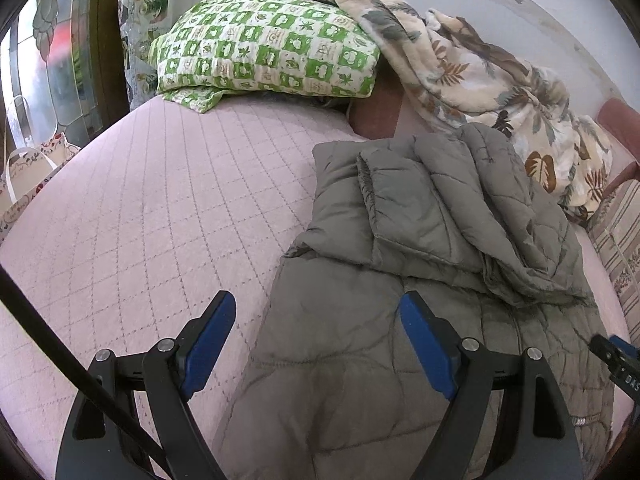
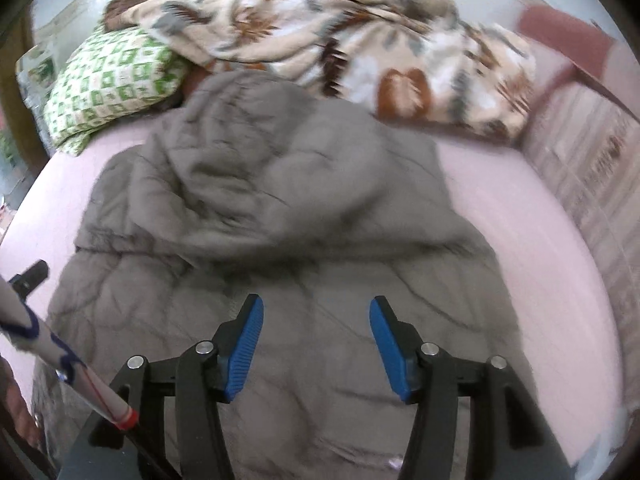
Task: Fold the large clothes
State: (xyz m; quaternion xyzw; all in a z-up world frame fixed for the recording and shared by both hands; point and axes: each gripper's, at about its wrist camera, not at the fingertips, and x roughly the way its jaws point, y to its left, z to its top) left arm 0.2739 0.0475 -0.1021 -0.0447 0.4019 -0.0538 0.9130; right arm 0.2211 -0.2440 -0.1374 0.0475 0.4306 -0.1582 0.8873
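A grey quilted puffer jacket [image 1: 420, 280] lies on the pink quilted bed [image 1: 160, 208], its sleeves folded in across its upper part. My left gripper [image 1: 316, 304] is open and empty, hovering over the jacket's left edge near the hem. In the right wrist view the jacket [image 2: 280, 208] fills the middle, blurred. My right gripper [image 2: 316, 308] is open and empty above the jacket's lower part. The right gripper's tip also shows at the right edge of the left wrist view [image 1: 616, 356].
A green-and-white checked pillow [image 1: 264, 44] lies at the head of the bed. A cream leaf-print blanket [image 1: 480, 80] is heaped along the wall behind the jacket. A striped cushion [image 1: 616, 232] is at the right. A printed bag [image 1: 32, 172] stands beside the bed's left edge.
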